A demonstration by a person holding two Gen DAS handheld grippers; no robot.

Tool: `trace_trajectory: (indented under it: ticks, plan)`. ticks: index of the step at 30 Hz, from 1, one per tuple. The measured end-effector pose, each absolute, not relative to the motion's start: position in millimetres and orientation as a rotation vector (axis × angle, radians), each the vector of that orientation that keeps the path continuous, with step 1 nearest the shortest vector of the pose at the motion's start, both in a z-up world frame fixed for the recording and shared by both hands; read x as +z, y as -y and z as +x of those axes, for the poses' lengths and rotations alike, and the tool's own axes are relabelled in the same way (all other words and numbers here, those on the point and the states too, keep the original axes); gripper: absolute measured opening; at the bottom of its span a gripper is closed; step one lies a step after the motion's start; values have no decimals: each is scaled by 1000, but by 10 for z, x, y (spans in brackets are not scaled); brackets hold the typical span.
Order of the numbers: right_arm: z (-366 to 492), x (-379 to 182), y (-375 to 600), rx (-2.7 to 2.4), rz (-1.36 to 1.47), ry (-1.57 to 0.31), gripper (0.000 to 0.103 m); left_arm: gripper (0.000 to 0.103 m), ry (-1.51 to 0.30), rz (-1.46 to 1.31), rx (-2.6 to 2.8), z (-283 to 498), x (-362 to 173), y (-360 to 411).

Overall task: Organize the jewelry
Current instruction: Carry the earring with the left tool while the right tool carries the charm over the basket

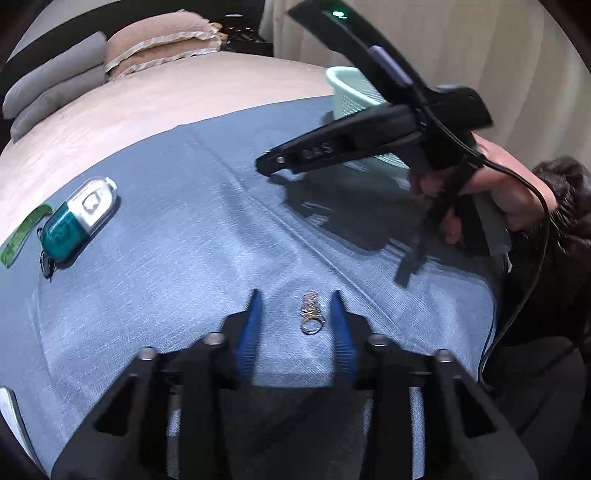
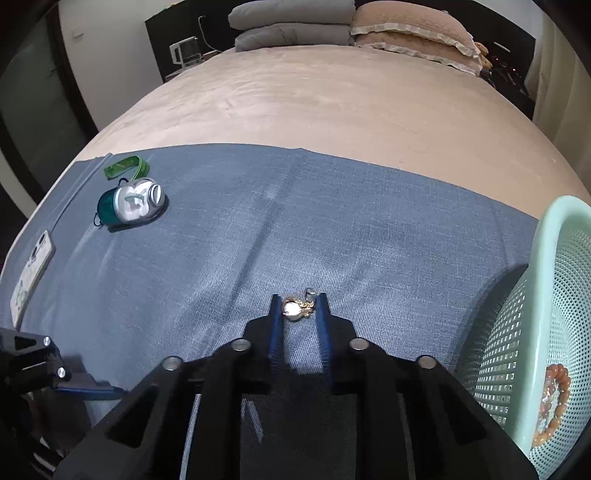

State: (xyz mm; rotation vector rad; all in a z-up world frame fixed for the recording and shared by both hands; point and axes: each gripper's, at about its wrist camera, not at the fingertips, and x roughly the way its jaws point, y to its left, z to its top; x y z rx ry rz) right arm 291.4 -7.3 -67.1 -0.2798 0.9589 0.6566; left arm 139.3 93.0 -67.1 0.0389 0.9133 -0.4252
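A small gold chain piece with rings lies on the blue cloth between the blue pads of my open left gripper. In the right wrist view a gold pendant with a pale round stone sits between the fingertips of my right gripper, whose jaws stand narrowly apart around it; I cannot tell whether they touch it. The right gripper also shows in the left wrist view, raised above the cloth. A mint green mesh basket at the right holds an orange bead bracelet.
A teal and white case with a green strap lies on the cloth at the left. A phone lies at the far left edge. Pillows are stacked at the head of the beige bed.
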Motion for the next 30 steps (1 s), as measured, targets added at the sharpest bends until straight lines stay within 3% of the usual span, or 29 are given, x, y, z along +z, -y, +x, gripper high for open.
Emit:
trace_trajectory:
  ticks: [2, 16, 30]
  plan:
    - [2883, -661, 91, 665, -278, -958, 16, 10, -932, 26, -429, 1440, -654, -944]
    - [2300, -304, 427, 778, -326, -907, 16, 10, -941, 26, -344, 1276, -500, -964]
    - [1831, 285, 1454, 776, -249, -785, 16, 10, -892, 101, -280, 1152, 61, -899]
